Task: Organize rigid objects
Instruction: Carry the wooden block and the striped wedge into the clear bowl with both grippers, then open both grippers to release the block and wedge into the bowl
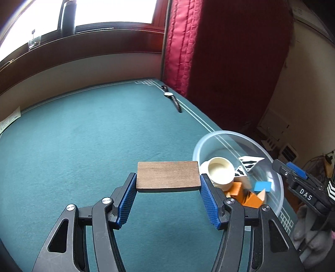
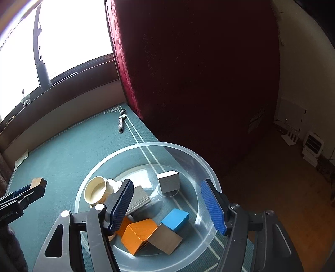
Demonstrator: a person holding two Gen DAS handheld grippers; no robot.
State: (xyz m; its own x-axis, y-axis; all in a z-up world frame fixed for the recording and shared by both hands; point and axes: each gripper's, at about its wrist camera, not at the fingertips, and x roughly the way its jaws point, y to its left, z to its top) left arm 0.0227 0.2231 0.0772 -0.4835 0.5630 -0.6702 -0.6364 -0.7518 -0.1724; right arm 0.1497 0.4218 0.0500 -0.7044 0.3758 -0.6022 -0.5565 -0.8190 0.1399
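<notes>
Your table (image 1: 83, 146) has a green cloth. On it sit a clear bowl (image 2: 188, 150), a watch (image 2: 121, 120) and a paper (image 1: 10, 120).

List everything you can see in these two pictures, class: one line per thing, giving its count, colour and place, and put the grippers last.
wooden board: one, brown, clamped between the left gripper's pads above the table
bowl: one, clear plastic, near the table's right edge
cup: one, cream, on its side in the bowl
blocks: several in the bowl, one blue, orange ones, grey and plain wooden faces; exact count unclear
table: one, green cloth with pale border lines
wristwatch: one, dark strap, far edge of the table
curtain: one, dark red, beyond the table
bottle: one, dark, on the window ledge
left gripper: black with blue pads, shut on the board
right gripper: black with blue pads, open over the bowl, nothing between the pads
</notes>
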